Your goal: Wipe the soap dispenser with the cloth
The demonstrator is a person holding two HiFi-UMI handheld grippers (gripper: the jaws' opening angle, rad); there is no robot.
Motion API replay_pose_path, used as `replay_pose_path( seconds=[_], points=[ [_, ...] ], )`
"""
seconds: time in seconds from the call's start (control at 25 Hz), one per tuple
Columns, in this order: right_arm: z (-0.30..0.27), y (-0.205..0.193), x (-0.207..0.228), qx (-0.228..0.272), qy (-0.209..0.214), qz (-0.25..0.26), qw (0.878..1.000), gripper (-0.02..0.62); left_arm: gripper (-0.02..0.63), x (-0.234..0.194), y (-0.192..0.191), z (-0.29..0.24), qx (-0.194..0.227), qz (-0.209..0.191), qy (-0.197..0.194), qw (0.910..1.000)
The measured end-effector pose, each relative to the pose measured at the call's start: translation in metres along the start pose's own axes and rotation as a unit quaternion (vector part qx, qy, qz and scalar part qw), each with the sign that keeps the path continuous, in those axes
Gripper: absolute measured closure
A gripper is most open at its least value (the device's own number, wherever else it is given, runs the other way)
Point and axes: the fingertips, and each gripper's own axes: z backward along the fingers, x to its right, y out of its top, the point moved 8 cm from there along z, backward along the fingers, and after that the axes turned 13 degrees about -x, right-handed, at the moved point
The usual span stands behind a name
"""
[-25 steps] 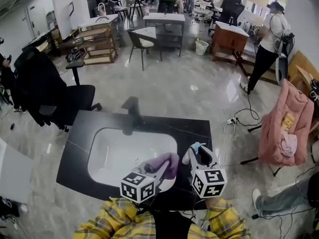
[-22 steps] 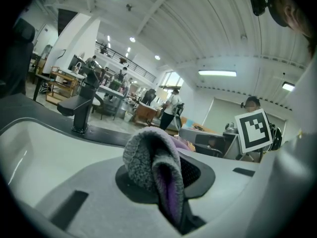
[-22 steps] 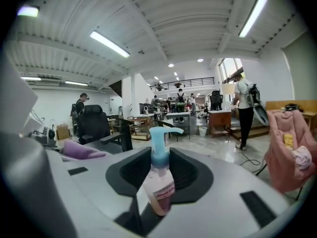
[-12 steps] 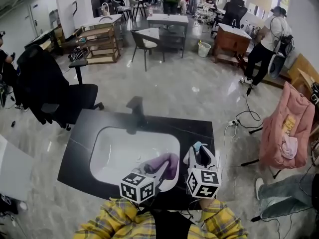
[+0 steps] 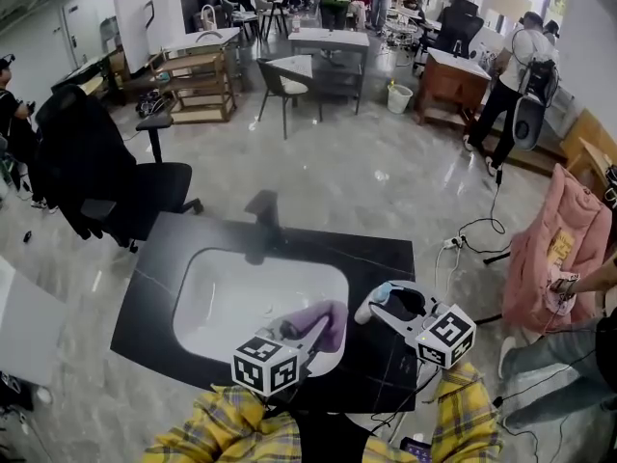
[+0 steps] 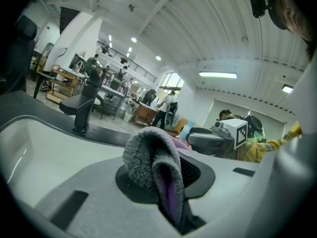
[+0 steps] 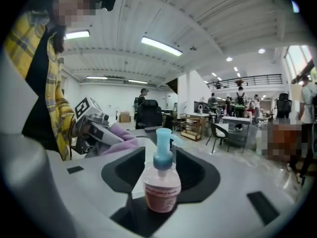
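The soap dispenser (image 5: 379,292), a pinkish bottle (image 7: 161,187) with a blue pump, stands on the black counter (image 5: 381,254) right of the sink. My right gripper (image 5: 386,301) reaches around it. Its jaws have just been opening: the bottle is between them, and a sliver of white shows beside it on the left. My left gripper (image 5: 313,331) hovers over the sink's near right corner, shut on a folded grey and purple cloth (image 6: 143,157). The cloth (image 5: 328,318) bulges out of the jaws, a short way left of the dispenser.
A white sink basin (image 5: 241,292) fills the counter's middle, with a dark faucet (image 5: 260,208) behind it. A black office chair (image 5: 106,181) stands at the left. At the right are a pink-draped chair (image 5: 559,249) and floor cables (image 5: 472,230). Desks and people fill the back.
My right gripper has rolled and its marker cube has swung out to the right, while its tips stay at the dispenser. The left gripper with the cloth has not moved.
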Motion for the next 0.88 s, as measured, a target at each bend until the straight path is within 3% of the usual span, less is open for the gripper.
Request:
replay_pose_path(
  seconds=[0.2,0.28,0.4,0.52,0.68,0.88],
  points=[
    [-0.008,0.004,0.017,-0.013,0.060,0.016,0.998,0.411,0.548,-0.003,0.002,-0.003,-0.002,0.000,0.002,1.0000],
    [-0.010,0.004,0.018,-0.015,0.088,0.017,0.996,0.457,0.548,-0.006,0.002,-0.004,-0.001,0.003,0.005,1.0000],
    [-0.013,0.004,0.019,-0.011,0.092,0.004,0.996,0.479,0.548,-0.012,0.003,-0.006,0.000,0.007,0.010,0.9999],
    [-0.013,0.003,0.017,-0.002,0.056,-0.018,0.998,0.479,0.548,-0.014,0.004,-0.009,0.001,0.010,0.013,0.9999],
    [-0.013,0.003,0.004,0.014,-0.032,-0.047,0.998,0.479,0.548,-0.013,0.008,-0.012,0.001,0.011,0.014,0.9998],
    [-0.017,0.004,-0.009,0.010,-0.160,-0.091,0.983,0.480,0.548,-0.014,0.011,-0.018,0.002,0.011,0.015,0.9998]
  ],
)
